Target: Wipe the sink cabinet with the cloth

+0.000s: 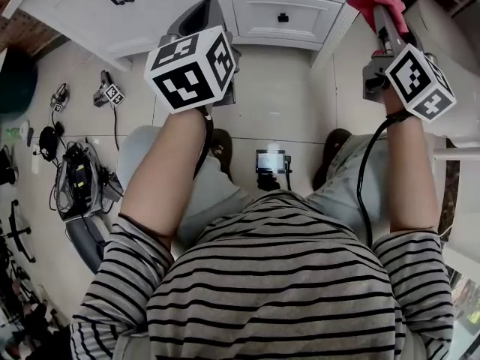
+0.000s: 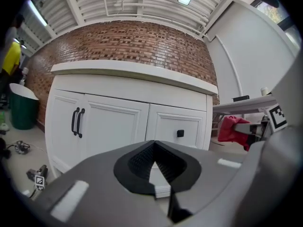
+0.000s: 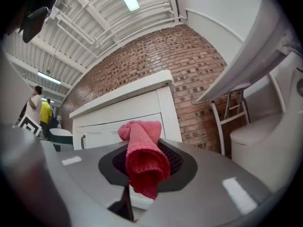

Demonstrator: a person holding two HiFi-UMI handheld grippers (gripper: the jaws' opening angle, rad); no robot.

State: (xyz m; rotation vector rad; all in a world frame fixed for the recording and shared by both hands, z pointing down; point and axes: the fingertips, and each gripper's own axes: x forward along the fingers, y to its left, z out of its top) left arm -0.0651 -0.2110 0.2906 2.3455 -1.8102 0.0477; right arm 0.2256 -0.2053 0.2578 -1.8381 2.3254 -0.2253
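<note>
The white sink cabinet [image 1: 277, 10] stands ahead of me, with black handles on its doors [image 2: 77, 122] and a black knob on a drawer [image 2: 180, 133]. My right gripper [image 1: 379, 10] is shut on a red cloth [image 3: 142, 160], which bunches up out of its jaws. It hangs just off the cabinet's right corner [image 3: 168, 112], apart from it. My left gripper [image 2: 154, 167] is shut with nothing in it and points at the cabinet front from a short distance. The red cloth [image 2: 232, 129] also shows at the right of the left gripper view.
Cables and gear [image 1: 79, 175] lie on the tiled floor at the left. A green bin [image 2: 21, 110] stands left of the cabinet. A white folding table [image 3: 246, 74] and a white rounded object [image 3: 270, 141] are at the right. A device [image 1: 270, 161] sits on the floor between my feet.
</note>
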